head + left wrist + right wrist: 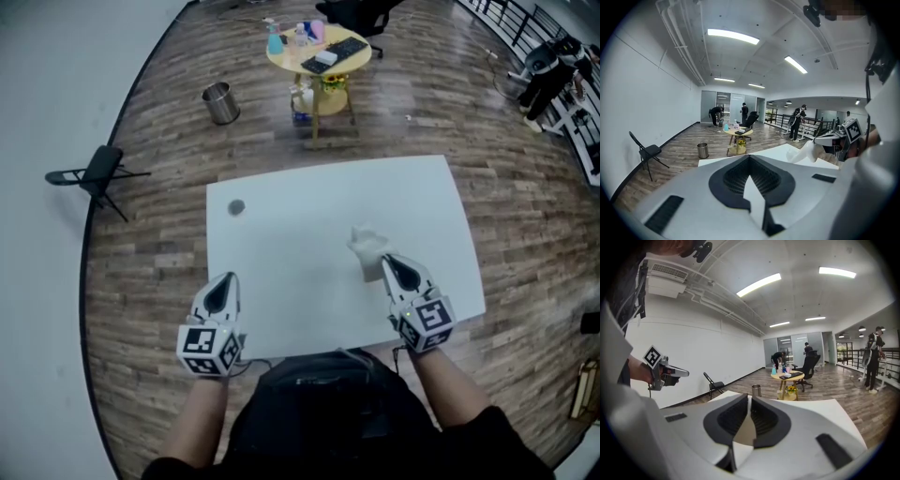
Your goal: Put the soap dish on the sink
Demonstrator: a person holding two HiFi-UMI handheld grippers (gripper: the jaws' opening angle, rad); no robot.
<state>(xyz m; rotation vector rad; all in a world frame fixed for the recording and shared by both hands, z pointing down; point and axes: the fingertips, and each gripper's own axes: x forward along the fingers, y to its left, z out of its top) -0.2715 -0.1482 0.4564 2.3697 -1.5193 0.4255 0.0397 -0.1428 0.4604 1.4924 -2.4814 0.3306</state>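
A white soap dish (366,244) hangs a little above the right half of the white tabletop (281,272), with my right gripper (385,262) shut on its near edge. In the right gripper view a pale strip of the dish (743,432) sits pinched between the dark pads. From the left gripper view, the dish (806,152) sticks out of the right gripper (836,139). My left gripper (225,279) hovers over the table's near left edge, jaws together and holding nothing. A small grey round drain-like spot (234,207) marks the table's far left.
Beyond the table stand a round yellow table (319,52) with bottles and a keyboard, a metal bin (220,103) and a black folding chair (98,173) on the wood floor. People stand far back (797,123). A railing runs at the right.
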